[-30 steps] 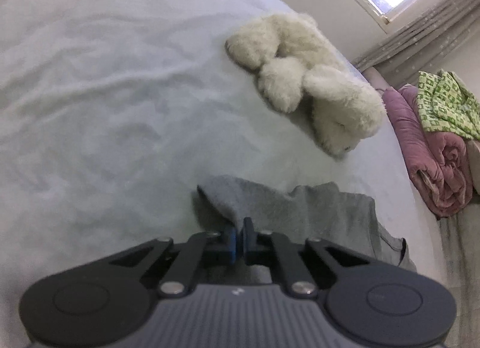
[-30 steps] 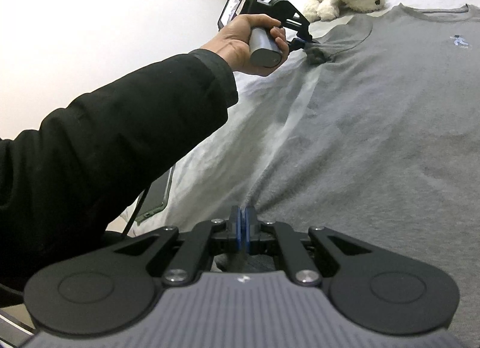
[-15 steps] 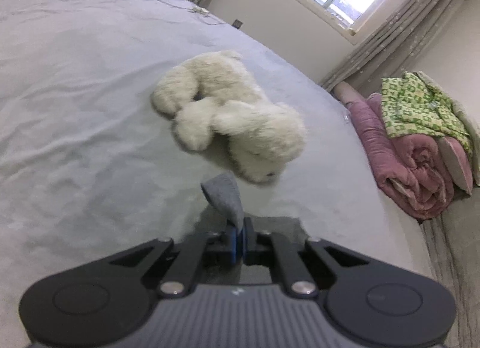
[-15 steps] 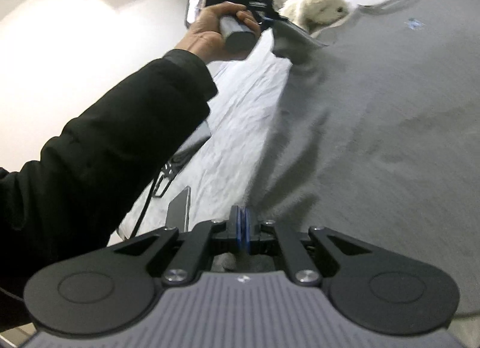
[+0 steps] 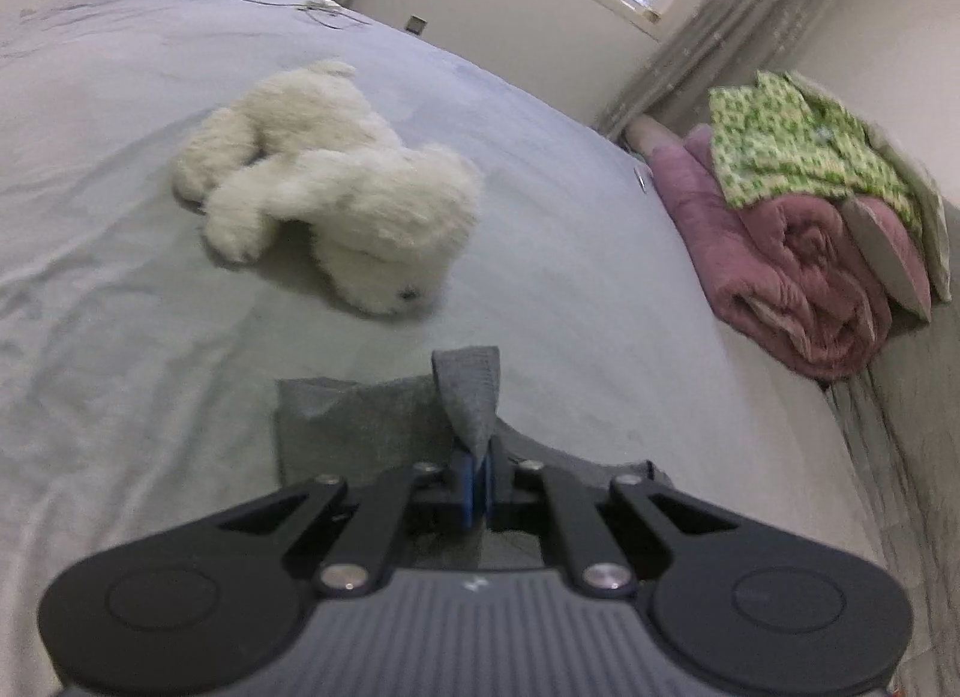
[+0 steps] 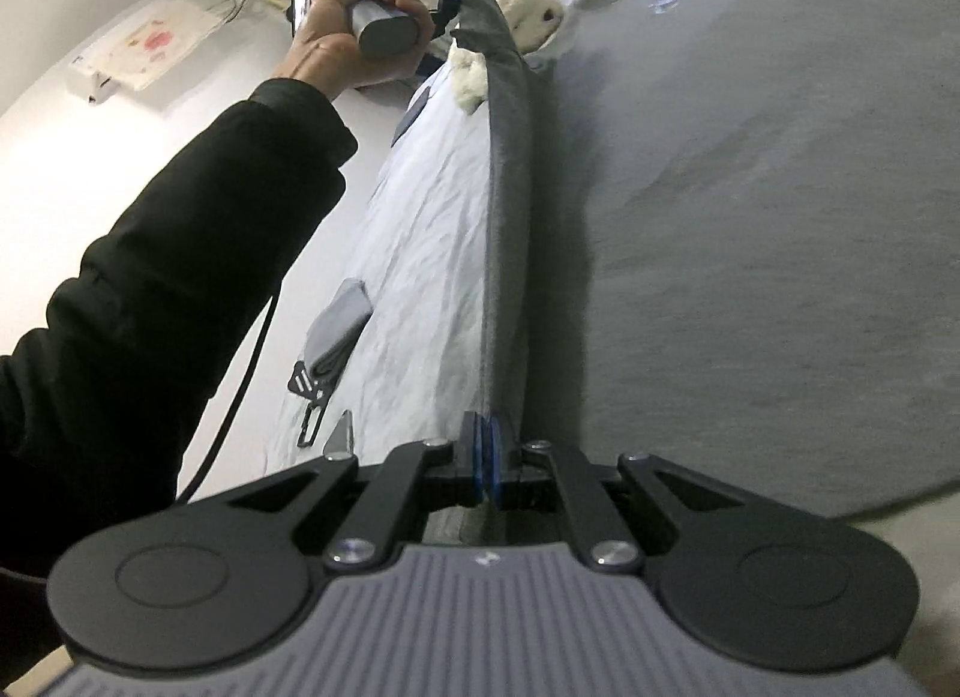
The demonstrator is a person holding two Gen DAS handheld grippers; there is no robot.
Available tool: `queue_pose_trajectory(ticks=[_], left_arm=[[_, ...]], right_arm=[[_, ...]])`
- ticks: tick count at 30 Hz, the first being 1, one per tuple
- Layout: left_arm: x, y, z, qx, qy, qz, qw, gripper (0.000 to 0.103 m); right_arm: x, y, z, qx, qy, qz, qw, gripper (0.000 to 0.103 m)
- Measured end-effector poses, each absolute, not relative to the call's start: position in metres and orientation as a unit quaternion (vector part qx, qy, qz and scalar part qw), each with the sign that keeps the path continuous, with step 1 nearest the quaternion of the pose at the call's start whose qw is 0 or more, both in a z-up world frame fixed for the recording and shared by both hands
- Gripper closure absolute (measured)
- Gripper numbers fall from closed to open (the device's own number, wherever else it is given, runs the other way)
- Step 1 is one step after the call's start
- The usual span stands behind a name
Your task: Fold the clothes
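Note:
A grey T-shirt (image 6: 750, 217) lies spread on the bed. Its left side edge (image 6: 507, 229) is lifted and stretched taut between both grippers. My left gripper (image 5: 477, 478) is shut on the shirt's upper corner, and a grey flap (image 5: 468, 391) sticks up from its pads. In the right wrist view that gripper (image 6: 462, 6) hangs high above the bed, held by a hand (image 6: 348, 36) in a black sleeve. My right gripper (image 6: 487, 460) is shut on the lower corner of the same edge, close to the near side of the bed.
A white plush dog (image 5: 336, 187) lies on the pale sheet (image 5: 90, 217) beyond the shirt. Rolled pink bedding (image 5: 798, 259) with a green patterned cloth (image 5: 792, 150) sits at the right bed edge. A dark device and cable (image 6: 336, 319) lie on the sheet at the left.
Both grippers lifted the shirt's left edge off the bed and carried it rightward over the shirt. The left one rose clearly. The right wrist rolled, tilting its view.

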State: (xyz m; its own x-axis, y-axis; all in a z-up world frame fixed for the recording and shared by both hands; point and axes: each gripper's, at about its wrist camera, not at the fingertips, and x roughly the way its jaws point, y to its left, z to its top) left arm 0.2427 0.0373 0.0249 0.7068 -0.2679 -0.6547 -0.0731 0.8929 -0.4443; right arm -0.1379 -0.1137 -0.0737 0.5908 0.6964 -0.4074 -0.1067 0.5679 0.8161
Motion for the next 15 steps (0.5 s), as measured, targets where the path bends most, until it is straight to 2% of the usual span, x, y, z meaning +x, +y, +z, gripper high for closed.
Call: queue_pose_trajectory(ticks=[15], left_arm=[[0.265, -0.055, -0.015, -0.112, 0.424, -0.034, 0.898, 0.099]], right_arm=[[-0.136, -0.138, -0.092, 0.372, 0.394, 0.217, 0.812, 0.097]])
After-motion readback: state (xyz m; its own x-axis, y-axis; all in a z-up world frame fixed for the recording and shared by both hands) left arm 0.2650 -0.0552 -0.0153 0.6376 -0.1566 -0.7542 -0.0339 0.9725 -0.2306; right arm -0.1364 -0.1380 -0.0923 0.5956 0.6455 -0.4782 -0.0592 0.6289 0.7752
